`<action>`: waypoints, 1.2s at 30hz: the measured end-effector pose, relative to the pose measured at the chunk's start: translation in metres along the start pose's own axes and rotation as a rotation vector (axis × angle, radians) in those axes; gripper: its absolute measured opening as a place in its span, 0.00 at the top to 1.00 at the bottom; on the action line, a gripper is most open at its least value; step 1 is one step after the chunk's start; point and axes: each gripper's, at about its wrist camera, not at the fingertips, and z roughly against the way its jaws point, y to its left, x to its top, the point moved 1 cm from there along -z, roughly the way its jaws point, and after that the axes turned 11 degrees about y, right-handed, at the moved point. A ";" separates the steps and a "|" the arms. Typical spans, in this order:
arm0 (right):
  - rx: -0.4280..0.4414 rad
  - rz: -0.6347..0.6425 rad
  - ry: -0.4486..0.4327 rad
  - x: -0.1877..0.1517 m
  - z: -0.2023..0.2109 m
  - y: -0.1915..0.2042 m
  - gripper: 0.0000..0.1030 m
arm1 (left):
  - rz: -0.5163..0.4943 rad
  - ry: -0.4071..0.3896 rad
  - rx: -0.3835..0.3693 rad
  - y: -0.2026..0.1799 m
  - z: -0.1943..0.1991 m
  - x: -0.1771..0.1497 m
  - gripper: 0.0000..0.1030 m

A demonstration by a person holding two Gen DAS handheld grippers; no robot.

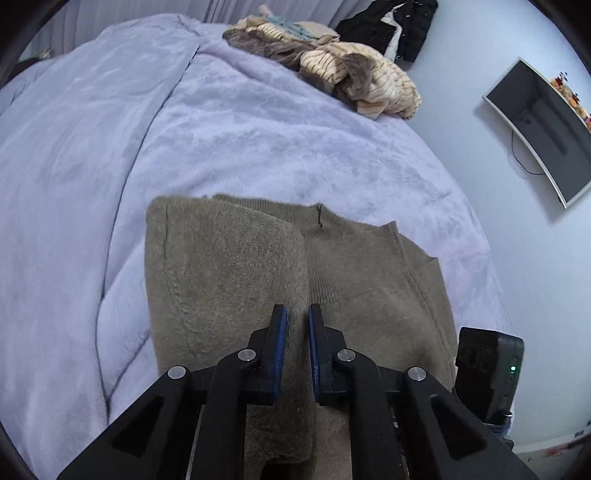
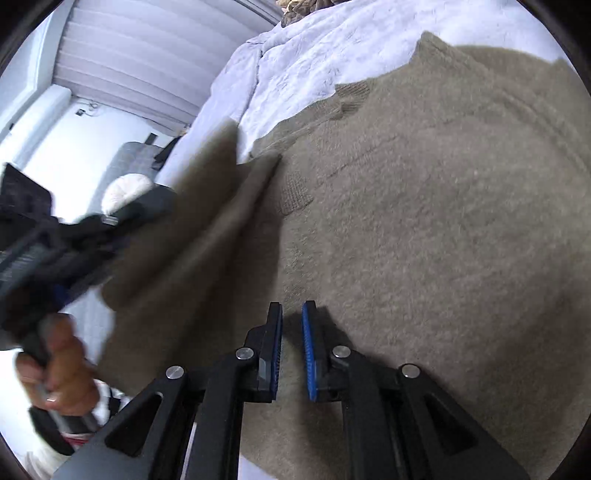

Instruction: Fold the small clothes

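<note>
My left gripper (image 1: 297, 317) pinches a raised fold of the olive sweater (image 1: 354, 273); my right gripper (image 2: 291, 314) hovers over it — narrowly parted, gripping nothing. The sweater lies on the lavender blanket (image 1: 110, 147) — striped clothes (image 1: 354, 74) beyond.

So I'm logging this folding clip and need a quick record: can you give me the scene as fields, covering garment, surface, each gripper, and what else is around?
garment: olive-brown knit sweater, spread on the bed, one side lifted and folding over
surface: lavender plush blanket
left gripper: fingers close together, sweater fold between them, apparently gripped
right gripper: narrow gap, over the sweater, apparently holding nothing
other clothes: cream striped pile at the far edge of the bed; black garment beyond it
wall: monitor
</note>
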 end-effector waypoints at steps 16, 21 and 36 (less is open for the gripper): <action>0.470 -0.263 0.011 0.020 -0.038 0.005 0.32 | 0.264 -0.142 -0.396 0.071 0.010 -0.033 0.87; 0.310 -0.212 0.095 0.033 -0.057 0.031 0.49 | 0.330 -0.174 -0.443 0.087 0.015 -0.041 0.87; 0.493 0.041 -0.048 0.079 0.031 0.072 0.87 | 0.120 -0.190 -0.155 0.063 0.041 -0.032 0.87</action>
